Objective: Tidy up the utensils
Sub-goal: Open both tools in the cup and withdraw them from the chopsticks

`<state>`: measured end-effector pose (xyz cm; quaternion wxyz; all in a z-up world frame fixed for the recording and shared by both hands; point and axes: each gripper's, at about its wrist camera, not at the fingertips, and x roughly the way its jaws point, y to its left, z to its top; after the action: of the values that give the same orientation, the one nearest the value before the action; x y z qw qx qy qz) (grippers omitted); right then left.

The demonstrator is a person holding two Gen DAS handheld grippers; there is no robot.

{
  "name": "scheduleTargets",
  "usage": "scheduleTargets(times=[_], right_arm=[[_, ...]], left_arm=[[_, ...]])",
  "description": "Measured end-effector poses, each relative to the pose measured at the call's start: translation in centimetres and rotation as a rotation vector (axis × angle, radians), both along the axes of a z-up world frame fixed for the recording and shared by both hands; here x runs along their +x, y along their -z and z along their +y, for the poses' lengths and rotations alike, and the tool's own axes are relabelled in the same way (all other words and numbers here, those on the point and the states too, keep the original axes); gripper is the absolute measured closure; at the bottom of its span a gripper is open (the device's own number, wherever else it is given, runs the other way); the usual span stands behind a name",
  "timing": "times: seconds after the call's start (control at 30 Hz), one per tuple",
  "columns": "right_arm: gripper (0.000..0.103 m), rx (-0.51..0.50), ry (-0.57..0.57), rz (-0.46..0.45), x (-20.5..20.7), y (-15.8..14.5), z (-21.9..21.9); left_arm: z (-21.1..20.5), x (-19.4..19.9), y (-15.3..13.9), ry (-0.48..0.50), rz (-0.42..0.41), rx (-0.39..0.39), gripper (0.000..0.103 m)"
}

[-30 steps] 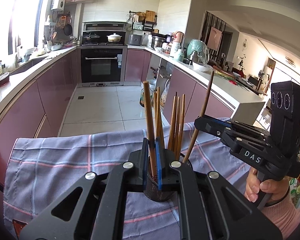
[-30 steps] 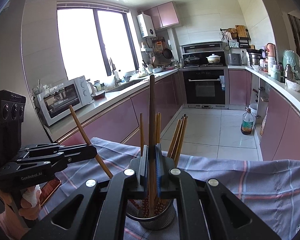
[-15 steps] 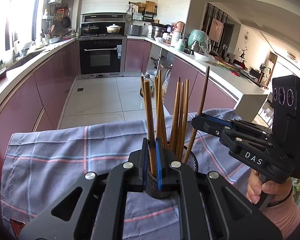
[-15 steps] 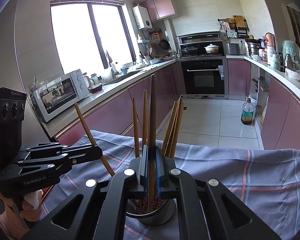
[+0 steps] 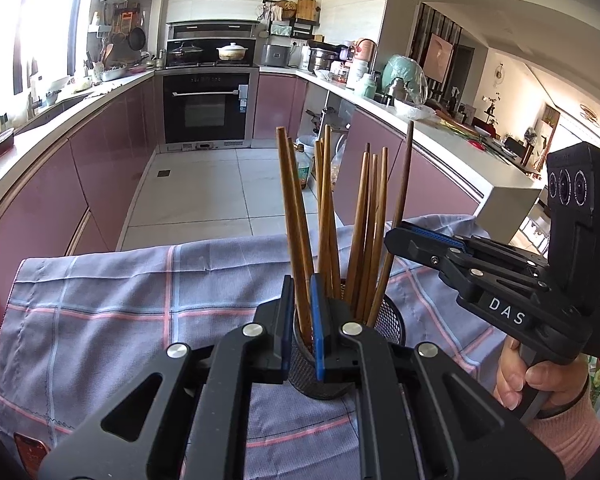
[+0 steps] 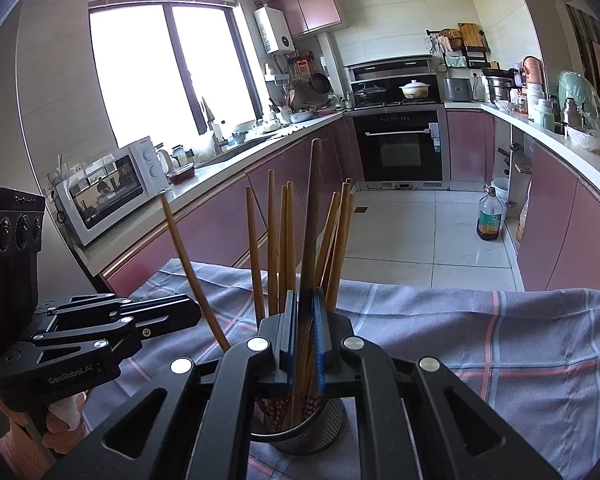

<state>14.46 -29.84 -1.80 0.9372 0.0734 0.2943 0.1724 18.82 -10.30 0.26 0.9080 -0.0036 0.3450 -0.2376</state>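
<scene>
Left gripper (image 5: 300,312) clenched on one chopstick (image 5: 294,220); right gripper (image 6: 305,328) clenched on dark chopstick (image 6: 310,220). Both sticks lowered into mesh holder (image 5: 392,320) on cloth (image 5: 100,300).

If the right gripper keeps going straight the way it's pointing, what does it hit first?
Probably the bunch of chopsticks standing in the mesh holder just past the right gripper, which already pinches one chopstick; depth is uncertain.

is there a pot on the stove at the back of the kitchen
Yes, a pale lidded pot sits on the stove above the oven.
</scene>
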Motion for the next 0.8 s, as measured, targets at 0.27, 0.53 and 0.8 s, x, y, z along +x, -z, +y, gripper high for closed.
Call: scheduleTargets(times=[0.27, 0.53, 0.8], right_arm=[[0.095, 0.000, 0.004, 0.008, 0.1, 0.4, 0.1], [0.088, 0.001, 0.006, 0.004, -0.1, 0.4, -0.1], [0.068, -0.019, 0.019, -0.022, -1.7, 0.7, 0.2]], left_arm=[[0.0, 0.1, 0.9, -0.012, 0.000, -0.002, 0.089], [0.3, -0.6, 1.4, -0.039, -0.019, 0.000, 0.071], [1.2, -1.6, 2.1, -0.089, -0.054, -0.005, 0.049]])
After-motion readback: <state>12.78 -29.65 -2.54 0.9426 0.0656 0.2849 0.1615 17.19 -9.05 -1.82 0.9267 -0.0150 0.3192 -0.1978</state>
